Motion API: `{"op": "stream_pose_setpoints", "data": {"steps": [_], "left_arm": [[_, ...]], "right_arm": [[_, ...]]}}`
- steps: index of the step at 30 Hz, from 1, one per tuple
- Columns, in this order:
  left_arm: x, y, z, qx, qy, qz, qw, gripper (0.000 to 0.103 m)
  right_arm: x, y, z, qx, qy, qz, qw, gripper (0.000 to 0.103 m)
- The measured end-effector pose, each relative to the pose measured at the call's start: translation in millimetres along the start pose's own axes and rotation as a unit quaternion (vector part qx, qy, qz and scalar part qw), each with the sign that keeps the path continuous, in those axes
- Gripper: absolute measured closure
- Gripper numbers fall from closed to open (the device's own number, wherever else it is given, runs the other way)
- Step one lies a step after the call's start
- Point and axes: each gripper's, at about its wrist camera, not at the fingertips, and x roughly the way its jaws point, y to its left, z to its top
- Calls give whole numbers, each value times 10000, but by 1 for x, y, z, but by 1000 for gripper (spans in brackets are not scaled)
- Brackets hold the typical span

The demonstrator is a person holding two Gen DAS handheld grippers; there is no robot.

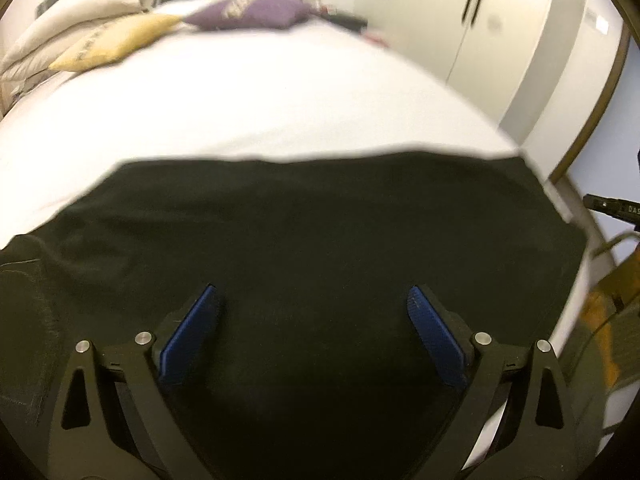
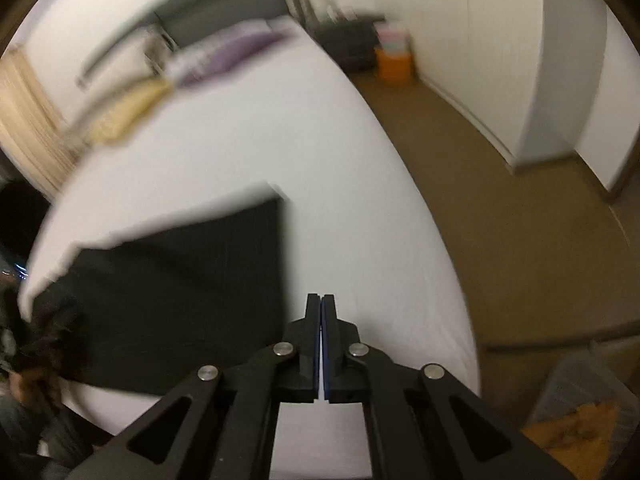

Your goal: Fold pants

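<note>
One wide white bed (image 1: 280, 92) carries the black pants (image 1: 312, 224), which lie flat near its foot edge in a squared, seemingly part-folded slab. They look like soft, limp, light cloth, likely to sag and slide on the sheet, so a pinch at a corner or along an edge, through all layers, should serve best. Left gripper (image 1: 314, 312) hangs over the pants with jaws spread wide, holding nothing; right gripper (image 2: 321, 304) sits just beside the pants' edge, jaws pressed together and empty
</note>
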Motion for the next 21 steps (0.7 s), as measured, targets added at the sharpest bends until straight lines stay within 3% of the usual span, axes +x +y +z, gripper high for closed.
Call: {"op": "stream_pose_setpoints", "data": {"steps": [2, 4, 6, 10, 12, 14, 15, 19, 21], "left_arm": [[-15, 13, 1, -62, -129, 133, 9998, 7], [-27, 35, 2, -216, -248, 238, 9992, 7], [-35, 64, 3, -411, -290, 483, 9976, 7], [-39, 124, 5, -848, -253, 895, 9920, 7], [-35, 146, 6, -929, -153, 1053, 9900, 7], [-29, 167, 3, -1033, -38, 1212, 9872, 7], [-27, 174, 0, -1087, 4, 1208, 9867, 7], [-24, 194, -16, -1229, 101, 1235, 9847, 7], [-29, 195, -20, -1208, 57, 1185, 9856, 7]], "right_arm": [[-8, 42, 17, -442, -181, 620, 9969, 97], [6, 90, 29, -843, 29, 1275, 9882, 93], [45, 156, 36, -1325, 476, 1907, 9715, 90], [135, 256, 39, -1818, 1233, 2419, 9451, 90], [171, 284, 35, -1927, 1499, 2466, 9379, 90], [205, 294, 29, -2140, 1739, 1957, 9411, 91], [217, 285, 31, -1962, 1788, 1881, 9456, 103], [209, 218, 41, -1242, 1426, 1631, 9683, 103], [200, 194, 48, -1024, 1257, 1235, 9790, 103]]}}
